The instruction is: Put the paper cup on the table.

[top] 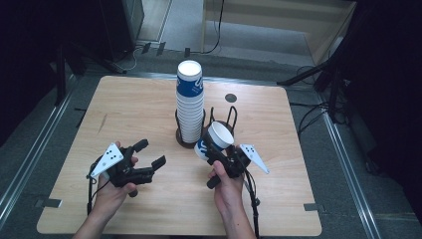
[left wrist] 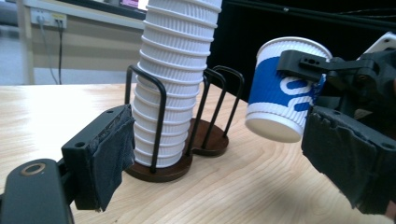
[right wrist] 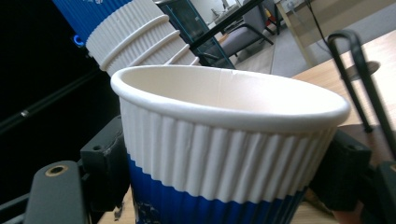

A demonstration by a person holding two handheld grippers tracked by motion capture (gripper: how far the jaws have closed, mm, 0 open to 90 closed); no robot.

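One cup stack (top: 189, 102), one loose cup (top: 214, 139), two hand-held grippers.

A blue-and-white ribbed paper cup (top: 214, 139), empty and tilted, is held off the table at the cup stack's (top: 189, 102) four o'clock.

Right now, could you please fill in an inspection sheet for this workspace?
Surface: wooden table, dry and level, one small round grey spot near the far edge.
Job's things: tall stack of paper cups upright in a black wire cup holder; one single cup held tilted beside the holder's empty slot.
Clutter: nothing seen.
Grippers: right gripper shut on the single cup; left gripper open, nothing between its jaws, lying to the left of the stack.
Cables: one trails from each gripper toward the near edge; more run on the floor to the right and beyond the table.
Surroundings: dark stands and grey floor around the table.
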